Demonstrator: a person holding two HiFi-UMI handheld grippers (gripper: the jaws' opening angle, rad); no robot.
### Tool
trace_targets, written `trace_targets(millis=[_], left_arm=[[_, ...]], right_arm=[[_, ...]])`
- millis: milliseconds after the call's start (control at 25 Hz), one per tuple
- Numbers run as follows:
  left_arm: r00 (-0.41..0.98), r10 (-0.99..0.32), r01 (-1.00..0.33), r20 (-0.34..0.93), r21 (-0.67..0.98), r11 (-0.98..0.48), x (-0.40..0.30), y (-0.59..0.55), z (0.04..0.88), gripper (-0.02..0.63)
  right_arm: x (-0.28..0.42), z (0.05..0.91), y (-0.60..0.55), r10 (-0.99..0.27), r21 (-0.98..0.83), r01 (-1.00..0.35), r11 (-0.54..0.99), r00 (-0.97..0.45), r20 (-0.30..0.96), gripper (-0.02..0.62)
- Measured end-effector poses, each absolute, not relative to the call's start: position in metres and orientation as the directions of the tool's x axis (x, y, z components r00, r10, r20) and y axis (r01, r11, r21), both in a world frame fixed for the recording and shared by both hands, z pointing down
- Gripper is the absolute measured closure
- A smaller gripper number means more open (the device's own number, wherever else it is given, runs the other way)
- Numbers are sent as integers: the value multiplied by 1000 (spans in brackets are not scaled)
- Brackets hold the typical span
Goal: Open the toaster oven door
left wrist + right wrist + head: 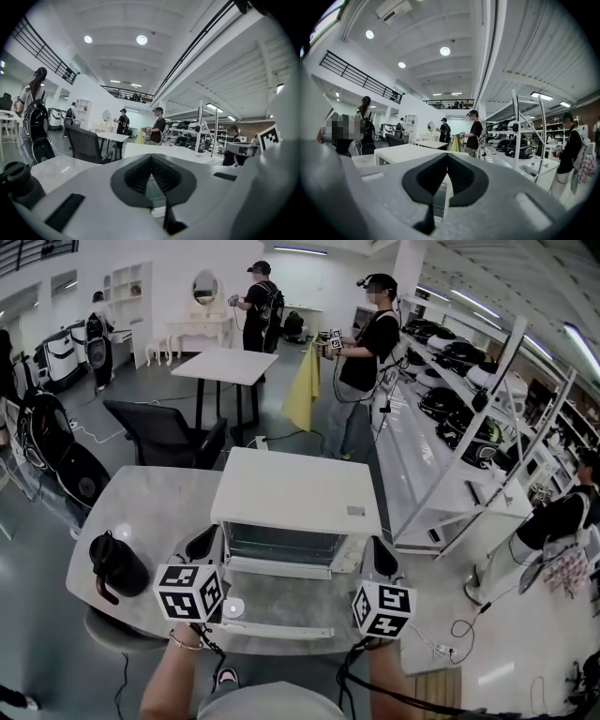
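- Here, the white toaster oven (pixel 295 498) sits on the table (pixel 141 502), with its glass door (pixel 281 543) facing the person.
- The left gripper (pixel 201 544) has its jaws pressed together on nothing, beside the oven's left front corner.
- The right gripper (pixel 380 557) also has its jaws together and empty, by the right front corner.

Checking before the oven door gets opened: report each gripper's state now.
Left gripper: shut, holding nothing.
Right gripper: shut, holding nothing.
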State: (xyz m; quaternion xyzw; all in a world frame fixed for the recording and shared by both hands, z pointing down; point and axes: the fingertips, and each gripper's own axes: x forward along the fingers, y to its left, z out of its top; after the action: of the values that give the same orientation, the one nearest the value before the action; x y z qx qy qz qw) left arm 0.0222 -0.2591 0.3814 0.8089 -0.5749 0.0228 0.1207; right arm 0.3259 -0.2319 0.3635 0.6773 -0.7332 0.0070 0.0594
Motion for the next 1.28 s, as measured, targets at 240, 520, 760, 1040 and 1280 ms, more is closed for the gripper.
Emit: trace_targets(millis=[240, 520, 760, 1040, 1280], left_arm=[[352, -918, -932, 181, 155, -327, 24, -258, 376, 601], [363, -914, -927, 182, 166, -335, 18, -254, 381, 601], [376, -908, -922, 188, 178, -344, 10, -249, 388, 601], [380, -904, -920, 198, 178, -348, -2, -244, 388, 601], [384, -899, -919, 212, 185, -349, -5, -237, 395, 601]], right_arm=[[325, 367, -228, -992, 46, -997, 63, -57, 115, 589], [322, 375, -220, -990, 45, -998, 35, -29, 141, 589], [313, 379, -215, -989, 33, -999, 22, -17, 150, 589], [304, 379, -210, -987, 22, -1000, 7, -4, 162, 589], [301, 384, -202, -984, 20, -1000, 4, -1, 179, 589]])
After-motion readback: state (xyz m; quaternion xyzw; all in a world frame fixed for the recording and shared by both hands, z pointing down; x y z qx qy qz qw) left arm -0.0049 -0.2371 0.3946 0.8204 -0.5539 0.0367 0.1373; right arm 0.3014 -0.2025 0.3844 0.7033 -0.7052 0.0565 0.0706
